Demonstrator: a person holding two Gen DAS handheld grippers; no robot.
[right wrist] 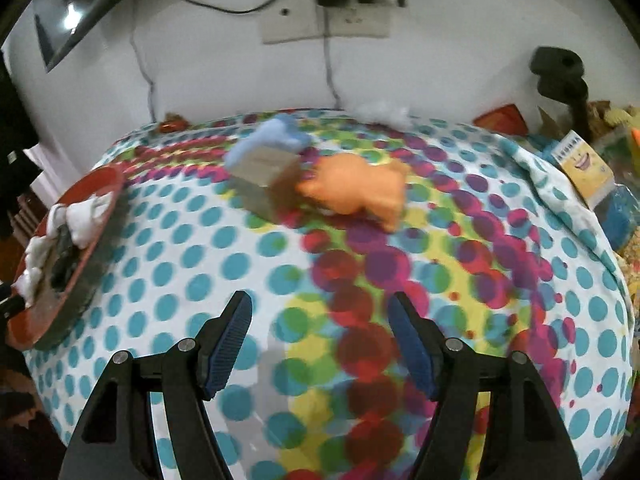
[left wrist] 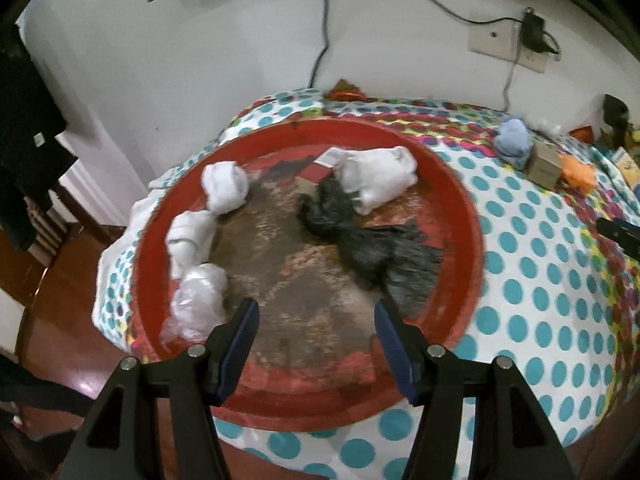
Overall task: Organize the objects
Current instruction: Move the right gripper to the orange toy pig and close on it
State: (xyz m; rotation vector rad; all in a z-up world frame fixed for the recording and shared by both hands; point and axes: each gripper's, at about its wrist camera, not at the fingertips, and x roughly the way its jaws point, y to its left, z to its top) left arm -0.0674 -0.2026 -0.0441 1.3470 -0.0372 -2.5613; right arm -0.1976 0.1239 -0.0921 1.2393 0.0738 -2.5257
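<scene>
A round red tray [left wrist: 460,208] lies on the dotted cloth. On it are several white bundles [left wrist: 224,190], a larger white bundle [left wrist: 378,178] and a crumpled black bag [left wrist: 372,246]. My left gripper [left wrist: 316,320] is open and empty above the tray's near part. My right gripper [right wrist: 320,316] is open and empty above the bare cloth. Ahead of it lie a brown block [right wrist: 266,176], a blue cloth lump [right wrist: 276,132] and an orange cloth lump [right wrist: 356,186]. The tray shows at the left in the right wrist view [right wrist: 80,280].
The table wears a dotted multicolour cloth [right wrist: 200,240] and stands against a white wall with cables and a socket [right wrist: 324,20]. A yellow-blue box [right wrist: 584,168] and clutter sit at the right. Wooden floor [left wrist: 72,300] lies left of the table edge.
</scene>
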